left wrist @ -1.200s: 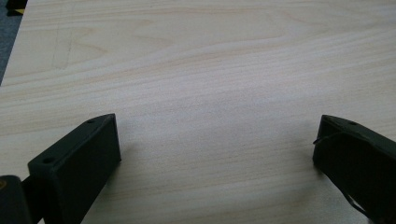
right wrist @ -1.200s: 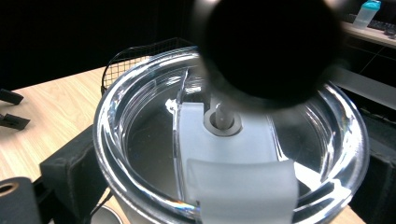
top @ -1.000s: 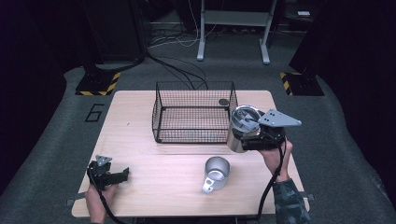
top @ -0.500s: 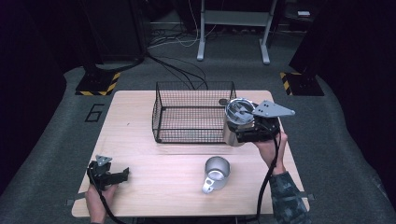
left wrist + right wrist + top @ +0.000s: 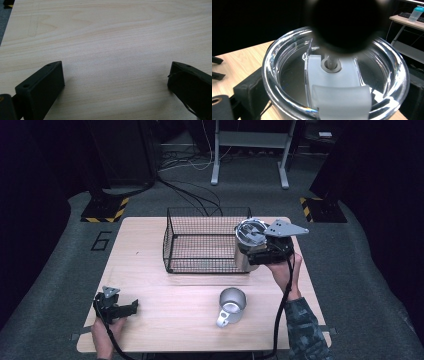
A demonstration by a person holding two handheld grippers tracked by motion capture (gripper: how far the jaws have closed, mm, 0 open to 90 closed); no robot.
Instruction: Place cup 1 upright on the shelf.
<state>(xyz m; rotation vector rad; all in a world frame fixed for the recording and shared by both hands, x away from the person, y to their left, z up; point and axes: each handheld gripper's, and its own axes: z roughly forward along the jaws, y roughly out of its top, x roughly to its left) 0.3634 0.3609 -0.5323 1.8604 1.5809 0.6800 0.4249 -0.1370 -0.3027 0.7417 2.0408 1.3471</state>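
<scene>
A steel tumbler (image 5: 250,231) with a clear lid is held upright off the table (image 5: 165,330), with my right gripper (image 5: 248,254) shut on its body. In the high view it overlaps the right end of the black wire basket (image 5: 205,240). The right gripper view looks down on the tumbler's lid (image 5: 332,75) and its white slider, with a black jaw on either side of the tumbler and the gripper (image 5: 332,100) closed around it. A blurred dark round shape hides the far part of the lid. My left gripper (image 5: 131,307) rests open at the front left of the table, and the gripper (image 5: 115,85) has bare wood between its jaws.
A steel mug (image 5: 232,302) with a handle stands on the table in front of the basket, near the front right. The basket has nothing in it. Cables, stands and hazard-striped feet lie on the dark floor beyond the table.
My right gripper has carried the tumbler up and to the left, away from the person, until it reaches the basket's right end. The left gripper and the mug have not moved.
</scene>
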